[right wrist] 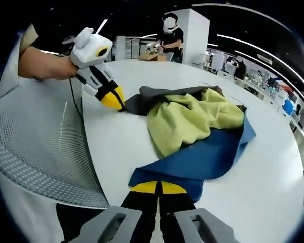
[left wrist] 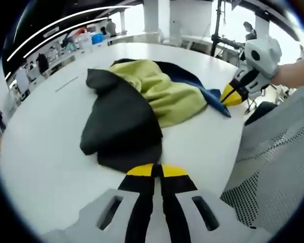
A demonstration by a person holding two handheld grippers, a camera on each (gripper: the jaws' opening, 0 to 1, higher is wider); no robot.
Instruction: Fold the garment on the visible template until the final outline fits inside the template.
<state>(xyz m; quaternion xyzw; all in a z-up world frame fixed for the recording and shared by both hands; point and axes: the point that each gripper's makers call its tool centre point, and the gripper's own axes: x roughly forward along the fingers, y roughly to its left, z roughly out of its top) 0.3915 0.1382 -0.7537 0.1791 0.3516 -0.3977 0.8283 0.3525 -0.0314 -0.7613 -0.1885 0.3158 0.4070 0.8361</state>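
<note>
Scene: a crumpled garment of black, yellow-green and blue fabric panels (left wrist: 142, 104) lies heaped on a round white table (left wrist: 45, 157), nearer the edge where the person stands; no template outline can be made out under it.

Garment, likely handling: thin, limp cloth, judged light and floppy. It should drape and slide on the smooth tabletop rather than hold a crease, so it wants lifting by hems or corners, not by the bunched middle.

Where to take hold: the black panel's edge on one side and the blue panel's (right wrist: 202, 159) edge on the other look like the best grips, since both lie flat and reachable at the outside of the heap.

Left gripper (left wrist: 157, 170): yellow-tipped jaws pressed together, the tips at the black panel's near edge; the right gripper view shows them nipping that dark cloth.

Right gripper (right wrist: 158, 188): yellow-tipped jaws closed, tips at the blue panel's near hem; the left gripper view shows them pinching the blue corner.

Surroundings: a grey mesh chair back (right wrist: 35, 147) just beside the table; a person (right wrist: 171, 35) stands well behind, among distant workbenches.
</note>
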